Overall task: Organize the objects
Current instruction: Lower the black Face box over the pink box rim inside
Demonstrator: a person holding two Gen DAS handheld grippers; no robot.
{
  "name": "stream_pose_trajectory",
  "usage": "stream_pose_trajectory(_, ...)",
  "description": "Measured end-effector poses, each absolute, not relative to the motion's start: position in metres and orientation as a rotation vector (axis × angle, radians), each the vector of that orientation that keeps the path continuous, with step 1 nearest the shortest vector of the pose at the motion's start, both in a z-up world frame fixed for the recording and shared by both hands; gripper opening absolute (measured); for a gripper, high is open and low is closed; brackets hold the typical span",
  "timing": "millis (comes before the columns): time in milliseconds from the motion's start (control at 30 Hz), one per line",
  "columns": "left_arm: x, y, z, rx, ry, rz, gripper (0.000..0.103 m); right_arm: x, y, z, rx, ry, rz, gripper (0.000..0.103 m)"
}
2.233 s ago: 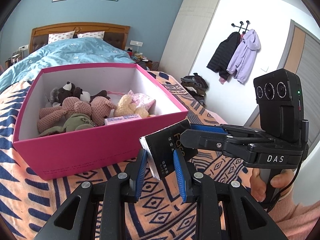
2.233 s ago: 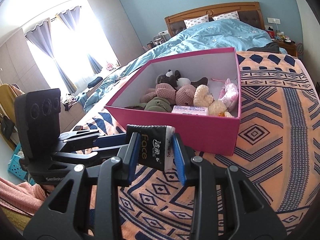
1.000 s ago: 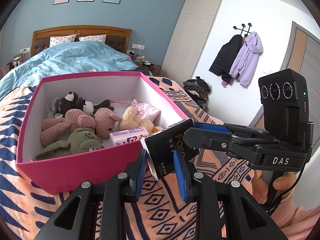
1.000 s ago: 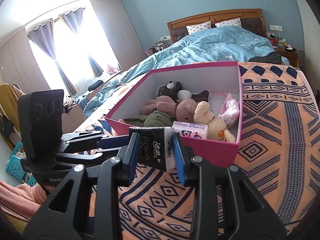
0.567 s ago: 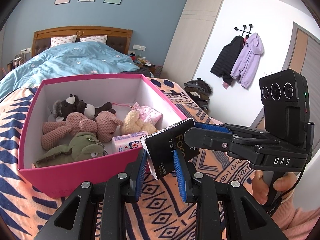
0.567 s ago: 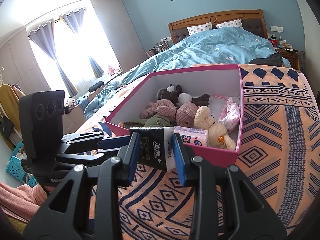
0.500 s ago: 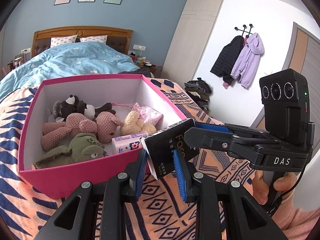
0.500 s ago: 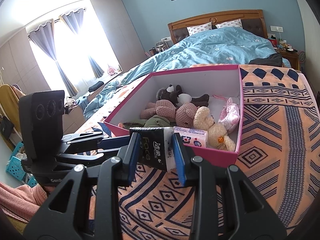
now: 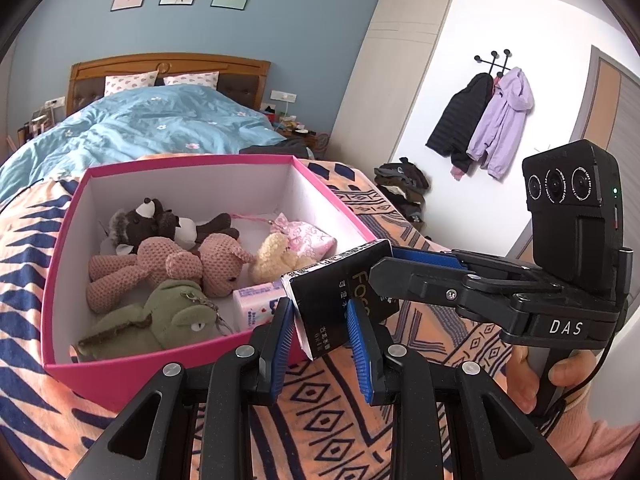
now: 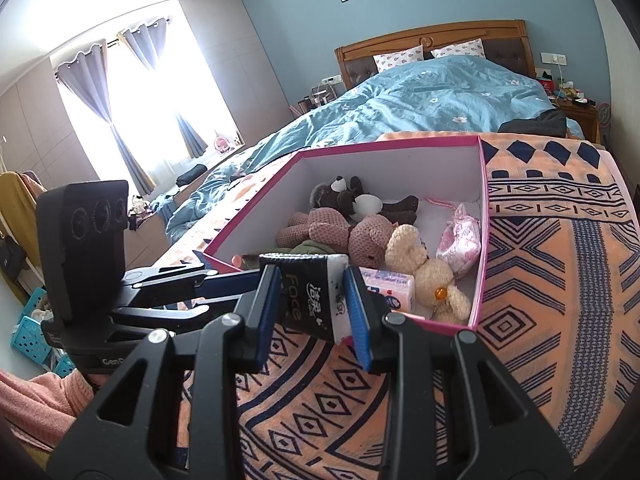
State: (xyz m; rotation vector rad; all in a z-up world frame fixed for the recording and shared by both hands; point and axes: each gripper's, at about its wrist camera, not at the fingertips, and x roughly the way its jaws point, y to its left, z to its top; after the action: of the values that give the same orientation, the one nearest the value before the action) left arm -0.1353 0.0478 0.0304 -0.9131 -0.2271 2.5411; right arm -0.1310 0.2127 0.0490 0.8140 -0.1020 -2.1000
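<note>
A black tissue pack (image 9: 340, 296) (image 10: 308, 292) with "Face" printed on it hangs just above the near rim of an open pink box (image 9: 100, 384) (image 10: 485, 240). Both grippers are shut on it. My left gripper (image 9: 320, 324) clamps its near end between blue pads, and in the right wrist view it (image 10: 252, 278) reaches in from the left. My right gripper (image 10: 312, 306) pinches the other end, entering the left wrist view (image 9: 385, 266) from the right. Inside the box lie a pink knitted bear (image 9: 200, 264), a green plush (image 9: 160, 320), a dark plush (image 9: 160, 220), a cream bear (image 10: 420, 268), a pink pouch (image 10: 460, 240) and a pink tissue pack (image 10: 390, 286).
The box stands on an orange and navy patterned blanket (image 10: 560, 280) at the foot of a bed with a blue duvet (image 9: 140, 132). Jackets (image 9: 496, 120) hang on the right wall above a heap of clothes. A hand (image 9: 532, 376) holds the right gripper's handle.
Since the earliest frames both grippers have risen with the pack and come closer to the box, so more of its inside shows. Over the last half second nothing visibly moved.
</note>
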Motion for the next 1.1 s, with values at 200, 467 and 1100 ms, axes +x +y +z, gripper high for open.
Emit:
stream_pose_trajectory(200,-0.14,0.047,0.032,-0.911,-0.219,2.554,0.027,-0.136,0.209,0.05,0.814,-0.1,-2.102,0.036)
stream_pose_trajectory(467,-0.145,0.046,0.032,-0.917,-0.218,2.557,0.027,-0.142,0.209,0.048,0.826,-0.115,-2.097,0.036)
stream_pose_trajectory(1100,-0.155,0.044,0.032,-0.923,-0.21,2.576,0.027,-0.152,0.207,0.045,0.839,-0.125,-2.092,0.036)
